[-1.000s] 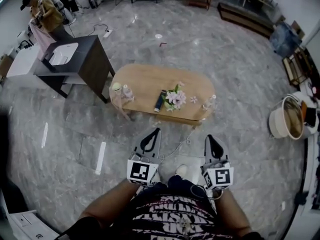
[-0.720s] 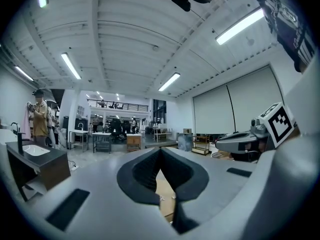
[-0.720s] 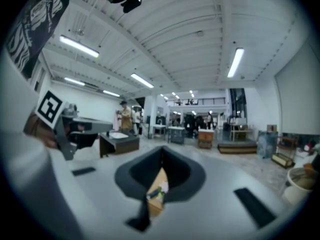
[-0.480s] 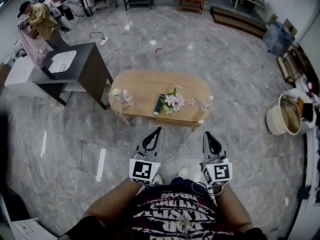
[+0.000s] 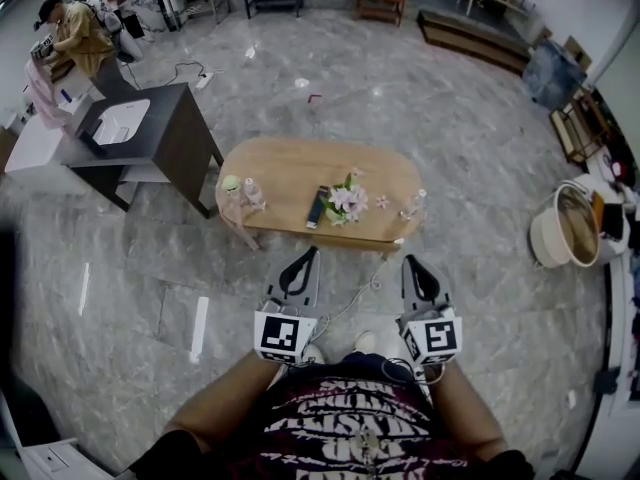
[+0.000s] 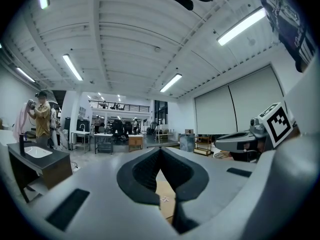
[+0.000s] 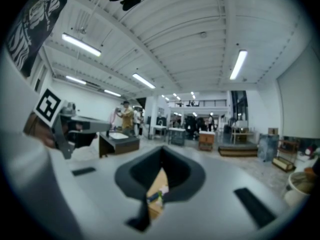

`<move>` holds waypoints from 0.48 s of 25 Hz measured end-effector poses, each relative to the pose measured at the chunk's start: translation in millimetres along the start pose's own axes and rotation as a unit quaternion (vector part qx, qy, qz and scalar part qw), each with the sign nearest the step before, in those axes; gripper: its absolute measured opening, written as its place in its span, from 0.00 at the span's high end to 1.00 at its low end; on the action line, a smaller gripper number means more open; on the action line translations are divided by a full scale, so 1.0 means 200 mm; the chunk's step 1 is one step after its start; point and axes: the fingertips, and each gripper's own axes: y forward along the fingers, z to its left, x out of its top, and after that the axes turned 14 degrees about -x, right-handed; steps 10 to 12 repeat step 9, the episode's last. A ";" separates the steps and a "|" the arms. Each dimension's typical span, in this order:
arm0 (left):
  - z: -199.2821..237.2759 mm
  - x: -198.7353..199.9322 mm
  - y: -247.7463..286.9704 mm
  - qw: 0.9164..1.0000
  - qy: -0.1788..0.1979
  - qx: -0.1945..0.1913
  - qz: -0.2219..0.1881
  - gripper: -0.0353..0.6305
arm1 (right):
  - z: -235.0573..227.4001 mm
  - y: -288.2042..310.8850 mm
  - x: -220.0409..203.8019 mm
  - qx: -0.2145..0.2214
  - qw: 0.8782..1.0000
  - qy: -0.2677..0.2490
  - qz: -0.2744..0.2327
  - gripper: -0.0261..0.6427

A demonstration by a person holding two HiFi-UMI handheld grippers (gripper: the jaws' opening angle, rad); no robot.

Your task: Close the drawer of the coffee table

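Wood makes up the top of the coffee table (image 5: 320,180), which has round ends. It stands on the grey floor (image 5: 420,98) in the middle of the room, in front of the person and well apart from both claws. On the table are pink flowers (image 5: 348,199) and a dark remote (image 5: 318,206) just beside them. Small bottles (image 5: 254,192) stand near the left end and a lone bottle (image 5: 414,204) near the right end. I cannot pick out the drawer, because the near side of the table is too small to make out. The left claw (image 5: 309,253) is low in the head view and held out level. Its two jaws are pressed together with nothing between them. The right claw (image 5: 410,261) is beside it with a gap between the two. Its jaws are together too and hold nothing. Each claw has a cube (image 5: 281,335) with black and white squares at the back. In both gripper views a bit of the table shows under the closed tips. A dark cabinet (image 5: 165,128) with a white sink (image 5: 120,120) stands near the table, to its left. A person (image 5: 78,33) in a brown top stands behind the cabinet. A round tub (image 5: 566,230) sits far to the right.
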 end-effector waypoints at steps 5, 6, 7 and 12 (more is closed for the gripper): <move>0.02 -0.01 0.00 1.000 -0.006 -0.008 0.000 0.91 | 0.02 0.00 0.01 -0.006 1.000 -0.005 0.003 0.91; 0.01 -0.02 -0.01 1.000 -0.010 -0.009 -0.001 0.91 | 0.02 -0.01 0.01 -0.006 1.000 -0.006 0.003 0.91; 0.01 -0.02 -0.01 1.000 -0.011 -0.010 -0.001 0.91 | 0.03 -0.01 0.00 -0.007 1.000 -0.006 0.003 0.91; 0.01 -0.03 -0.02 1.000 -0.009 -0.013 0.000 0.91 | 0.04 -0.02 -0.01 -0.008 1.000 -0.006 0.003 0.91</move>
